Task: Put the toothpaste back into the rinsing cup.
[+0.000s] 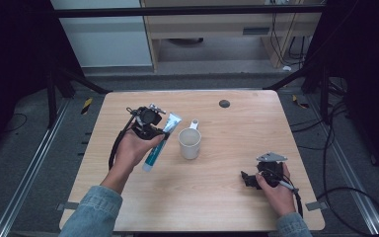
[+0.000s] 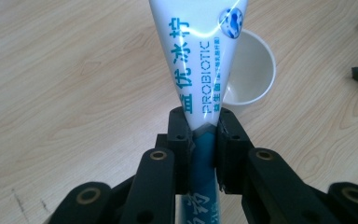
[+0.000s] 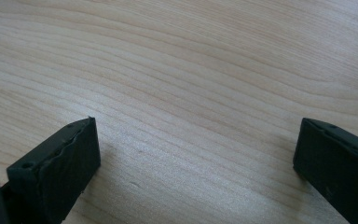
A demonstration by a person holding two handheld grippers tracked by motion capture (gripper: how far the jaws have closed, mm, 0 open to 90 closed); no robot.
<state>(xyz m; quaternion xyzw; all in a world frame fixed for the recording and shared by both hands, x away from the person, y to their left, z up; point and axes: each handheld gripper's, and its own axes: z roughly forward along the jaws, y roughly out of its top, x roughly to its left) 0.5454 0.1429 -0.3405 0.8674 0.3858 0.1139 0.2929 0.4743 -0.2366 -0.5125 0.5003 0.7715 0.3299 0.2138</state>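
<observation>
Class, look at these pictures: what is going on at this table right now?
A person works at a wooden table with a claw in each hand. The left claw is clamped on a white and teal toothpaste tube, holding it up beside a white mug near the table's middle. The right claw rests open near the right edge with nothing between its jaws.

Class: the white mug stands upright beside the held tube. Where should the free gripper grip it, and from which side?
Grip the mug by its rim wall, coming from above with the open right gripper. It stands upright, mouth open, and its handle points away from the person.
</observation>
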